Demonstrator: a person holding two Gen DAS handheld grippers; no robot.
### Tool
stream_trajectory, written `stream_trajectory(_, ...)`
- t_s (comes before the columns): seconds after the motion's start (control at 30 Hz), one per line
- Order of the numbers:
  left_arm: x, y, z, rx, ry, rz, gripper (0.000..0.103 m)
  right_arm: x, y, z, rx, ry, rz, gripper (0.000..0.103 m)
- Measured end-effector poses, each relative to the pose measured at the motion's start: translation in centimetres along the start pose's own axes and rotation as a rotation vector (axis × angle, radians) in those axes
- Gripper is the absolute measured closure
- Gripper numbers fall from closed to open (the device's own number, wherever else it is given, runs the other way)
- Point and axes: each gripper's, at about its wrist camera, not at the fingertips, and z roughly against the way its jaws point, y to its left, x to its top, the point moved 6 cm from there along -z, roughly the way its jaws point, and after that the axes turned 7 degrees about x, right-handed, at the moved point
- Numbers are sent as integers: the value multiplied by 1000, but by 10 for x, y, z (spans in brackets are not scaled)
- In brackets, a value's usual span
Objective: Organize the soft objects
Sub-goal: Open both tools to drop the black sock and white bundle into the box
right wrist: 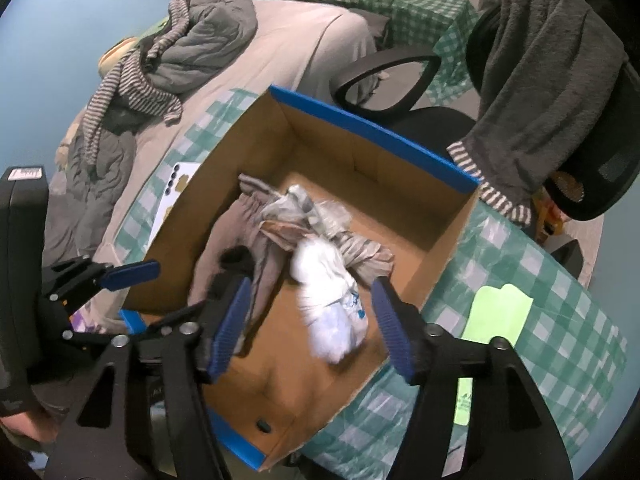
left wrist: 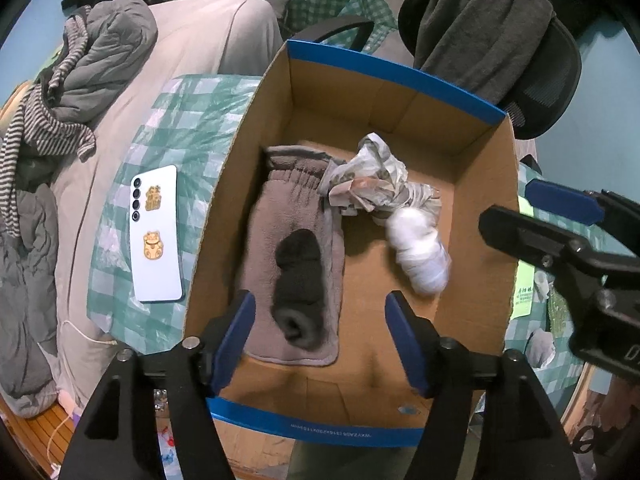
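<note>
An open cardboard box (left wrist: 472, 152) with blue rims sits on a checked cloth. Inside lie a folded taupe fleece garment (left wrist: 288, 208), a rolled dark sock (left wrist: 298, 280) on top of it, a crumpled patterned cloth (left wrist: 372, 176) and a white sock bundle (left wrist: 420, 248). My left gripper (left wrist: 320, 344) hangs open above the dark sock, its pads clear of it. In the right wrist view the white sock bundle (right wrist: 336, 300) looks blurred between the blue pads of my right gripper (right wrist: 308, 320), which stands open over the box (right wrist: 440, 248).
A white phone (left wrist: 156, 236) lies on the checked cloth left of the box. A bed with grey and striped clothes (left wrist: 80, 80) is at the left. An office chair with a grey towel (right wrist: 552, 92) stands behind the box. A green paper (right wrist: 496, 312) lies right of it.
</note>
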Motion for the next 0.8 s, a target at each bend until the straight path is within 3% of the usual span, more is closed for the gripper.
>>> stream_trajectory(0.8,-5,-37,26,-35,-17,-24,30,-11,-18,37,-37,-40,-12,35)
